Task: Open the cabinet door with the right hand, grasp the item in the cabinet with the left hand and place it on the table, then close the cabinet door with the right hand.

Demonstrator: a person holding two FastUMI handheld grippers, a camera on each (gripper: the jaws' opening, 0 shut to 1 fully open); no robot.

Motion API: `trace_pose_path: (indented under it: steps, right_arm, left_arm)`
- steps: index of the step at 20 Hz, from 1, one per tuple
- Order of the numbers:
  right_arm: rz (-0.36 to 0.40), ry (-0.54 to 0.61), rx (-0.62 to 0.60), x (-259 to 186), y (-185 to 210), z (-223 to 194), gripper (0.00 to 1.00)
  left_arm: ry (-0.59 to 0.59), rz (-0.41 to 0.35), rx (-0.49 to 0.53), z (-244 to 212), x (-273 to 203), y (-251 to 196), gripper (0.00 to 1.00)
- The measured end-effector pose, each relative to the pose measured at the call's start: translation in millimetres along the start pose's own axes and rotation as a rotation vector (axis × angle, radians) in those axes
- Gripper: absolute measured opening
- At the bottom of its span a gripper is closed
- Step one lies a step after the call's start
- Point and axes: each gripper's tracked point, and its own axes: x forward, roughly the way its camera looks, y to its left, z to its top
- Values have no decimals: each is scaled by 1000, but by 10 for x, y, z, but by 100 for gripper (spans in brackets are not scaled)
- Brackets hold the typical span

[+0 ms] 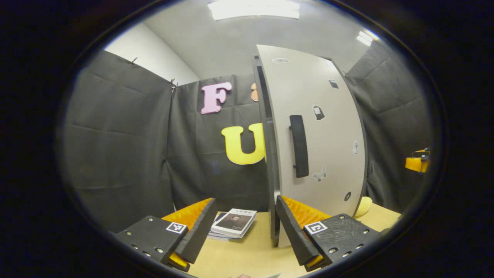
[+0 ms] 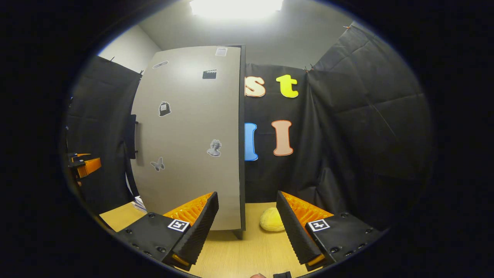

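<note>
So the whole thing hinges on the handle (image 1: 299, 146): it's a dark vertical bar on the door (image 1: 316, 135), long axis straight up and down, sitting on the door's left side as seen from the left gripper view. In the right gripper view the handle (image 2: 132, 136) shows edge-on way off at the door's far left edge, well up and left of the right gripper (image 2: 247, 227), whose jaws are spread wide with nothing between them. The left gripper (image 1: 245, 231) is also spread and empty, and looks like it's facing the handle more squarely, but the task gives the door to the right hand, so my guess is the right one has to swing left and come at that bar with its fingers either side of it. The door looks shut or just barely ajar, hard to tell, and I can't see the item inside. The cabinet stands on a light wooden table (image 2: 239, 255). There's a stack of books (image 1: 233, 223) to its left and a yellow soft lump (image 2: 272, 220) by its right corner, with black cloth walls all round.
</note>
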Motion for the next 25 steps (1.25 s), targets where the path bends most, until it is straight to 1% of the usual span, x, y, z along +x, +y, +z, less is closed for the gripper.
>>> trace_pose_path:
  steps: [1,2,3,4,5,6,7,8,9,10,11,12,13,14,15,16,17,18,19,20,23,24,25]
  right_arm:
    - [-4,-1,-4,-15,-10,-16,95]
    - [-4,-2,-8,-26,-16,-22,92]
    - [-5,-5,-10,-32,-24,-18,93]
    - [-6,-9,-13,-32,-30,-8,96]
    - [-7,-14,-12,-38,-41,6,92]
    - [-6,-17,-10,-37,-45,19,96]
    - [-6,-21,-5,-34,-46,32,92]
    - [-5,-21,-2,-25,-49,34,93]
    - [-5,-22,1,-16,-52,37,95]
    - [-7,-23,1,-13,-60,45,95]
    - [-8,-22,1,-12,-63,45,92]
    - [-10,-24,1,-8,-64,53,92]
    - [-10,-27,-1,-20,-66,71,92]
    - [-11,-32,-4,-20,-61,90,95]
    - [-10,-34,-6,-11,-58,91,92]
    - [-11,-35,-8,-14,-53,94,95]
    - [-15,-39,-10,-11,-60,104,92]
    - [-16,-40,-12,-2,-64,113,92]
    - [-18,-39,-13,8,-65,106,95]
    - [-18,-39,-13,11,-58,106,92]
    - [-20,-37,-9,-14,-61,100,92]
    - [-20,-38,-8,-24,-56,107,95]
    - [-20,-39,-9,-27,-55,107,95]
  left_arm:
    - [-1,-3,2,12,7,-27,92]
    - [-2,-4,4,21,10,-43,92]
    - [-2,-4,6,21,-4,-48,92]
    - [-3,-4,9,25,-21,-65,92]
    - [-3,-3,10,39,-25,-66,92]
    - [-5,-2,10,50,-35,-69,95]
    - [-5,0,9,48,-30,-63,92]
    - [-6,1,9,56,-33,-54,95]
    - [-7,4,9,64,-31,-50,95]
    - [-9,8,11,76,-39,-39,95]
    - [-9,12,14,80,-50,-40,95]
    - [-11,14,16,90,-57,-41,95]
    - [-11,15,16,91,-51,-41,92]
    - [-11,16,17,92,-52,-41,92]
    - [-11,17,16,82,-44,-30,92]
    - [-9,19,16,77,-40,-22,95]
    - [-8,22,17,67,-33,-10,95]
    - [-10,22,17,76,-35,-15,95]
    - [-9,21,15,67,-29,-14,92]
    - [-8,21,14,67,-28,-6,95]
    - [-6,23,7,47,-5,25,95]
    - [-4,23,5,42,-1,37,95]
    - [-4,23,4,39,3,44,95]
